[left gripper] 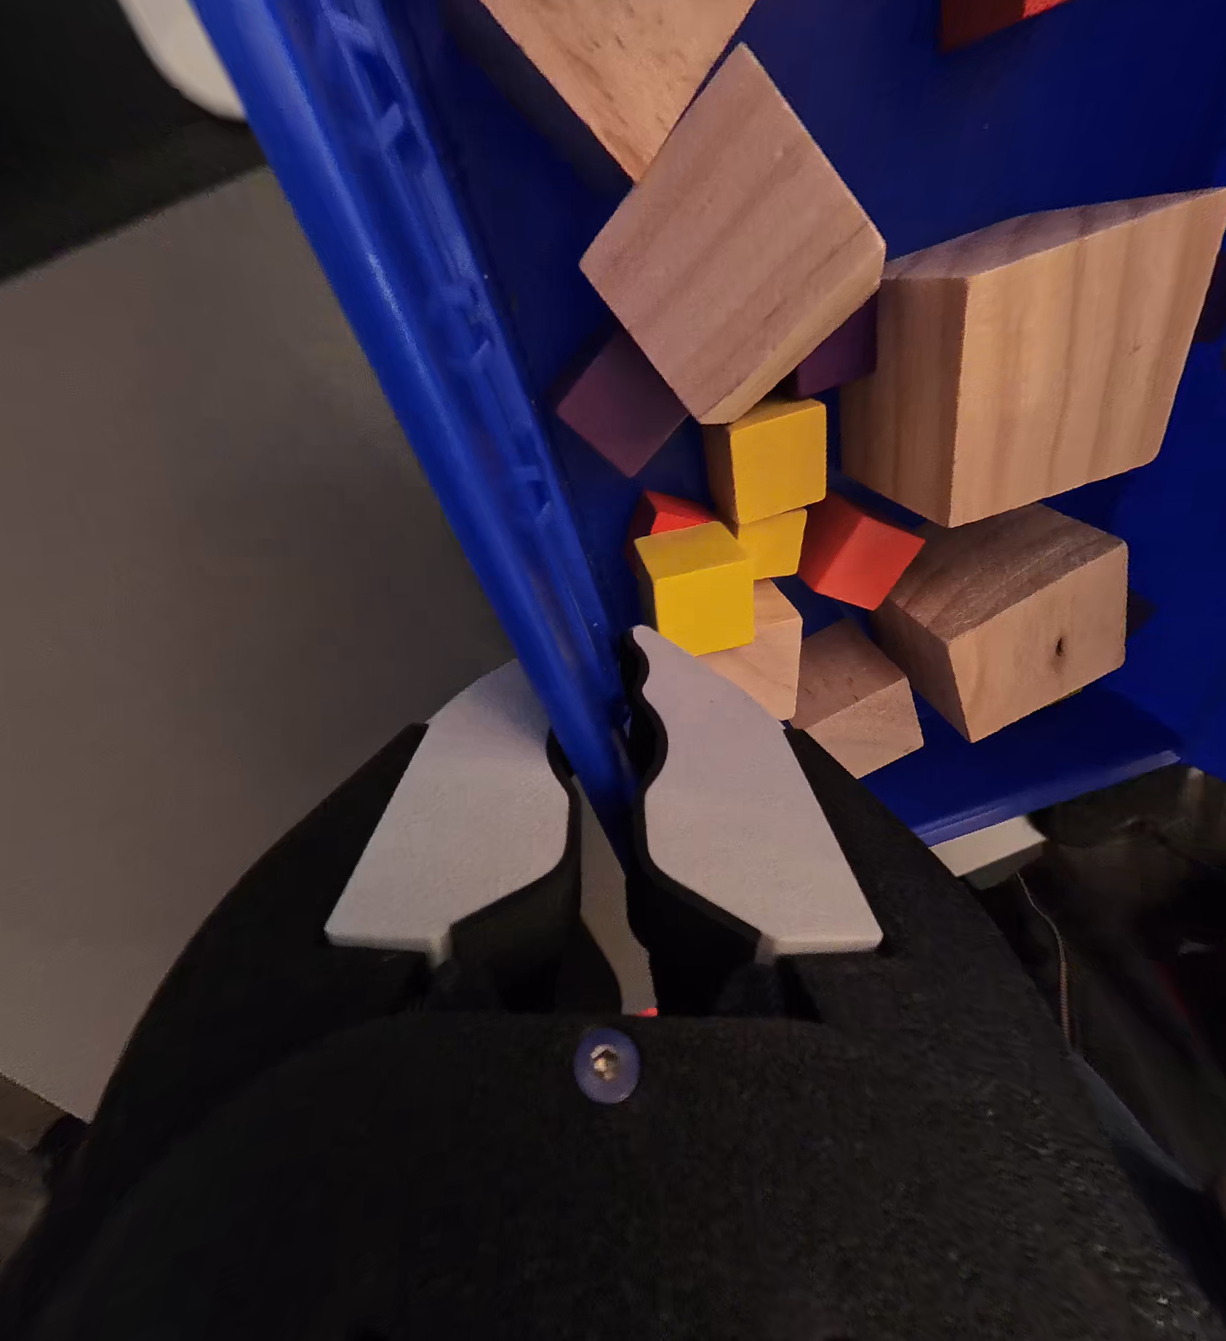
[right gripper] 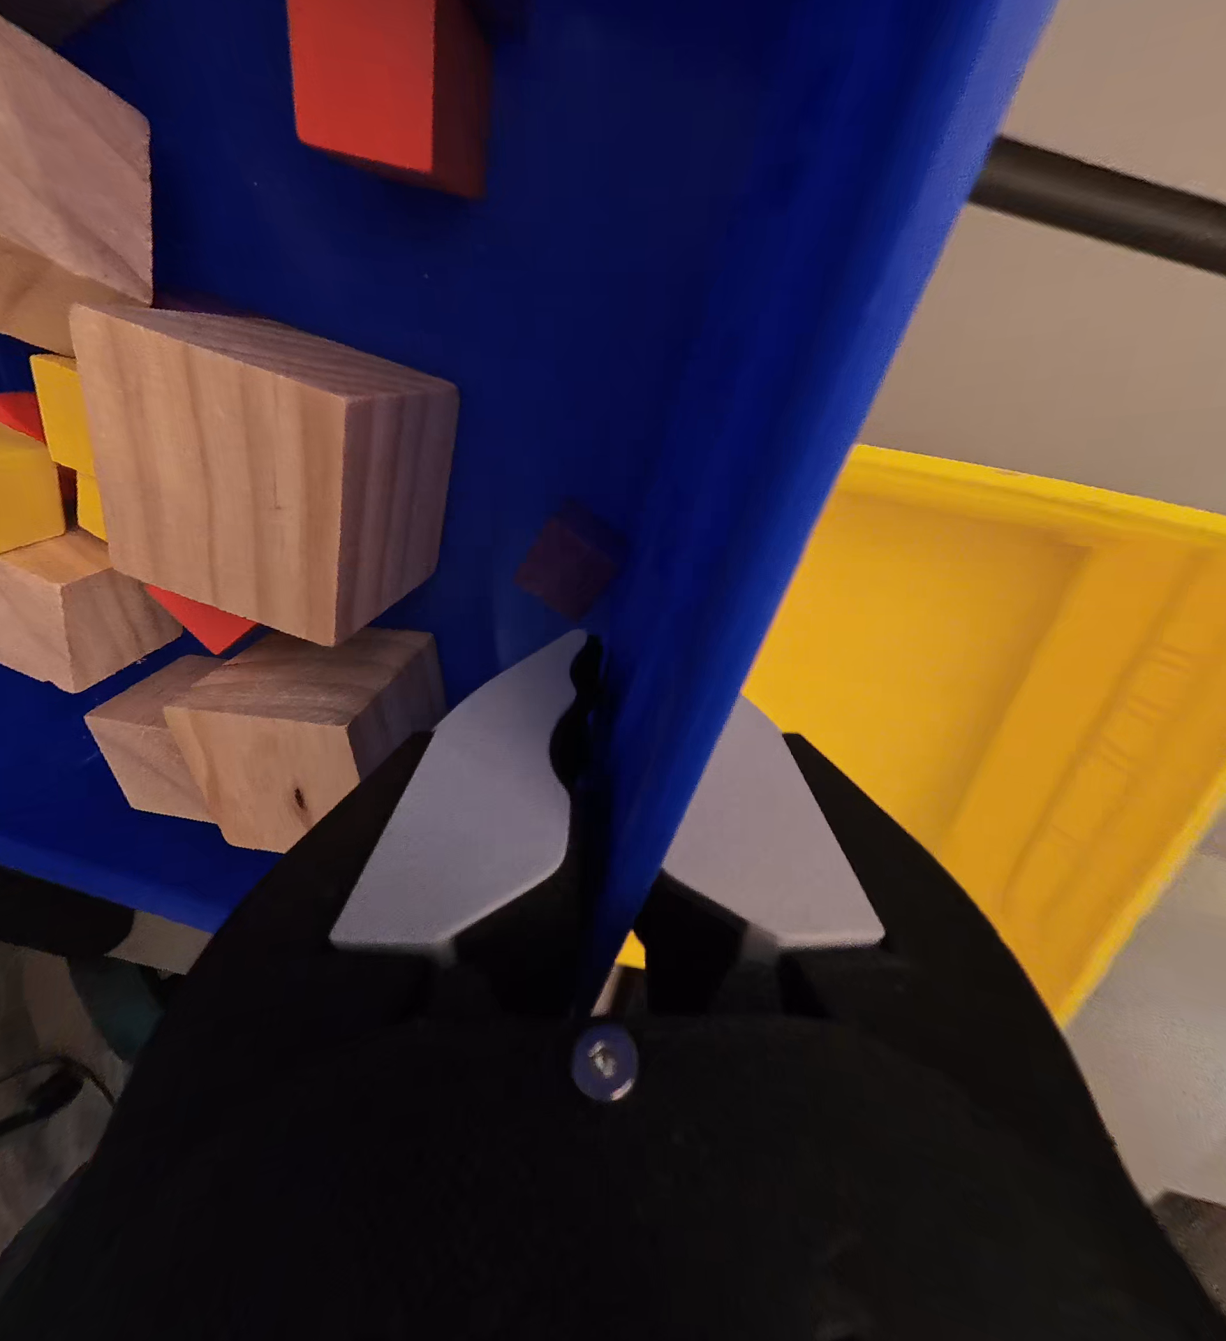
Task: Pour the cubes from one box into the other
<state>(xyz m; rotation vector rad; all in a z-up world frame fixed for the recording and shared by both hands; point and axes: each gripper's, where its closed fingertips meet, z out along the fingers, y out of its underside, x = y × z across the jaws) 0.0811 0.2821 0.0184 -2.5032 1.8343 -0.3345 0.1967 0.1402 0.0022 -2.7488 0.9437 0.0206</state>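
Blue plastic box (left gripper: 407,377) is pinched on opposite side walls: the left claw (left gripper: 595,696) is closed on one rim, the right claw (right gripper: 639,689) on the other. Wooden cubes (left gripper: 733,239) and small yellow cubes (left gripper: 701,588) lie just ahead of both claws, inside. The box looks stiff but top-heavy when loaded, so gripping both rims suits it. Its long axis runs away from the claws; the yellow box (right gripper: 1016,653) sits right of the right claw

Yellow box (right gripper: 1016,653) cut off by right edge, blurred
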